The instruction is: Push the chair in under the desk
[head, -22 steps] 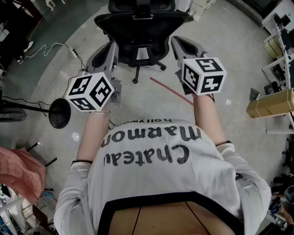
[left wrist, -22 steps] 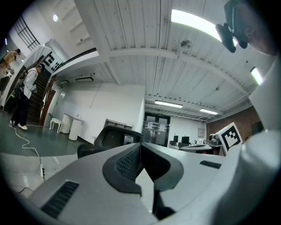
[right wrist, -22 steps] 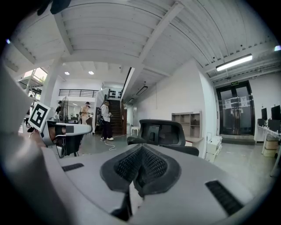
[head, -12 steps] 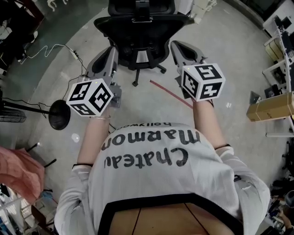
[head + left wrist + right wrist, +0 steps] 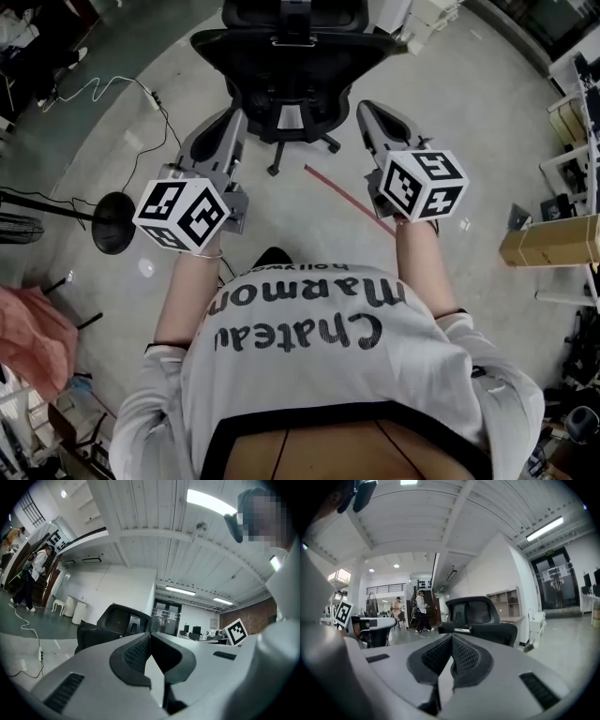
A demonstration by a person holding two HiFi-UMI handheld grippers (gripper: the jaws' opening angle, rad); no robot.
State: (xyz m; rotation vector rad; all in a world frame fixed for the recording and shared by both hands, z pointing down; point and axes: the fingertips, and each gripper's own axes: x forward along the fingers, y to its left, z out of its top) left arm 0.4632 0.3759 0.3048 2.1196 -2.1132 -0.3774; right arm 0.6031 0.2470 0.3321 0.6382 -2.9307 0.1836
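Left gripper (image 5: 232,120) and right gripper (image 5: 368,111), jaws pressed together and empty, are held near the office chair (image 5: 291,52); backrest contact seems needed next.

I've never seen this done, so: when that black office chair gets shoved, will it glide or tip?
The chair will probably glide: its legs seem to end in casters on a smooth floor. The backrest is tall, so a high push might rock it, though the spread legs make tipping unlikely.

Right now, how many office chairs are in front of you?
1. The black office chair stands straight ahead on the floor, just beyond the tips of the left gripper and right gripper. Others may sit outside the views.
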